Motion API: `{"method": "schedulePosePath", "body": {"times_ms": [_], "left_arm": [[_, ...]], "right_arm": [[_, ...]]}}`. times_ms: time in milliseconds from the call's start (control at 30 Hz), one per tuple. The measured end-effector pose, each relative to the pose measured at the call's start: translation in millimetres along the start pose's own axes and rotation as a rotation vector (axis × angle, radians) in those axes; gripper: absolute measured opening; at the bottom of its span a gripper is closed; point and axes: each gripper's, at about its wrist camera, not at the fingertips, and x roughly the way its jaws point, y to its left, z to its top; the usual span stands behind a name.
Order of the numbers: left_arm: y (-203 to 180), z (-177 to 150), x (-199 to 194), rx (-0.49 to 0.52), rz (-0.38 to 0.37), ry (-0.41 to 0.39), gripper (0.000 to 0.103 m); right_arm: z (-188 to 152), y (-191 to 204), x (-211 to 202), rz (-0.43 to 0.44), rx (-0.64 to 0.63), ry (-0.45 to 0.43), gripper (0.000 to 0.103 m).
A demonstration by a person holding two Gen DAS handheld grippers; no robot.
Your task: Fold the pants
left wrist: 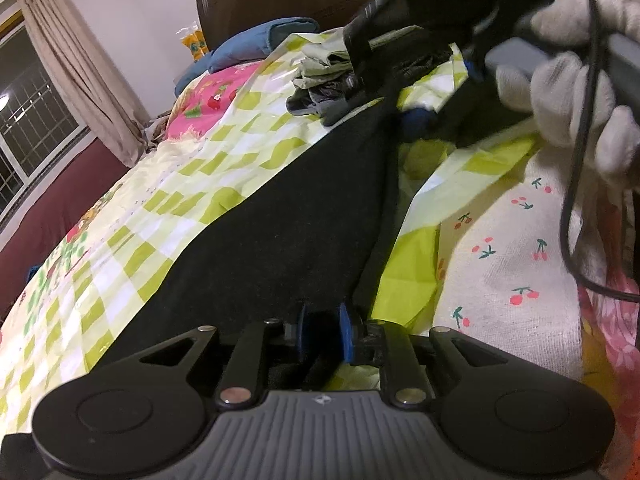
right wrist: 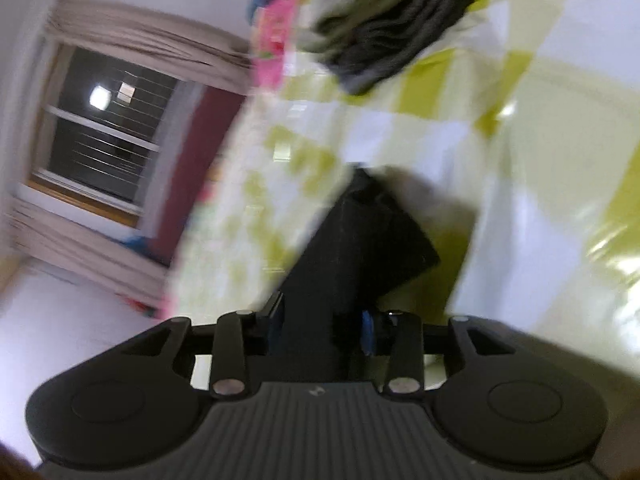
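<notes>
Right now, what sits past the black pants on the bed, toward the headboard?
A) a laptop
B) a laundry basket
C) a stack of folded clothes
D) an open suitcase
C: a stack of folded clothes lies on the checked sheet beyond the pants, which both the left gripper and right gripper grip.

Indoor artificial light is indicated; the window point(left wrist: 28, 120) is dark, with a lamp reflection seen in its glass. Left wrist view is mostly sharp, though the gloved hand point(left wrist: 576, 92) is smeared. Right wrist view is heavily motion-blurred throughout. Glare is noted on the glossy checked sheet point(right wrist: 560, 128). Fisheye bending is seen at edges.
</notes>
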Motion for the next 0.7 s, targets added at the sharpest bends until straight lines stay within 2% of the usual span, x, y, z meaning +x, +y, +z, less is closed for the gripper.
{"method": "schedulePosePath", "body": {"times_ms": [33,100,167,300,367,400,433,533,700], "left_arm": [[-1,0,0,0.004,0.001,0.002,0.034],[-2,1,1,0.015,0.001,0.006,0.034],[-3,2,3,0.022,0.001,0.012,0.034],[-4,5,5,0.041,0.001,0.032,0.034],[-6,6,4,0.065,0.010,0.044,0.035],[-6,8,3,0.078,0.018,0.048,0.037],[-6,9,0,0.086,0.029,0.051,0.038],[-3,13,-7,0.054,0.062,0.050,0.039],[1,16,-21,-0.002,0.149,0.074,0.039]], "right_arm": [[-1,2,-2,0.010,-0.019,-0.008,0.039],[0,1,6,-0.053,-0.079,0.000,0.039],[1,-10,20,-0.102,-0.076,0.042,0.036],[1,-10,35,-0.082,-0.083,0.046,0.039],[1,-11,45,-0.074,-0.072,0.062,0.028],[2,-13,47,-0.078,-0.050,0.066,0.011],[4,-16,46,-0.066,-0.019,0.074,0.008],[9,-25,34,0.016,0.049,0.074,0.007],[14,-29,22,0.021,0.064,0.062,0.006]]}}
